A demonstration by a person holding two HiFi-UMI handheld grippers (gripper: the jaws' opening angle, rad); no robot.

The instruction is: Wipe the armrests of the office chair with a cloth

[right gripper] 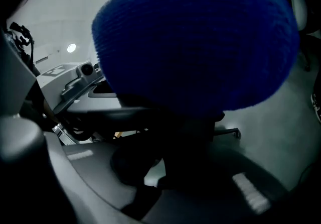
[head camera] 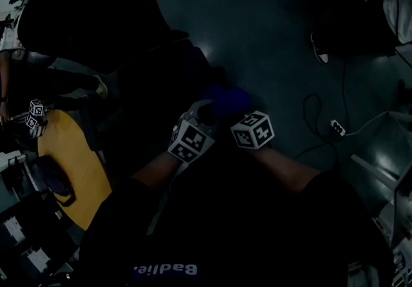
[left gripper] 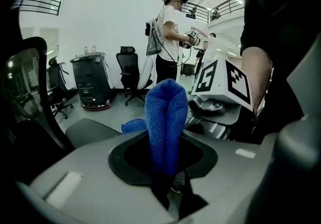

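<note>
Your left tongs (left gripper: 164, 165) are clamped on the one blue cloth (left gripper: 166, 117), which stands up from them in a fold. Your right tongs (right gripper: 170, 165) look closed on that same cloth. Its bulge fills most of their view, and the grip itself sits in shadow.

From above, the left cube (head camera: 191, 139) and right cube (head camera: 252, 130) sit side by side with the cloth just beyond; the rest is too dark to read.

The nearest office chair (left gripper: 30, 92) is cut off at the left. A grey pad (left gripper: 90, 131) — likely its armrest — lies just behind the cloth; whether they touch is unclear. A second chair (left gripper: 129, 75) and a third chair (left gripper: 59, 95) stand farther back.
</note>
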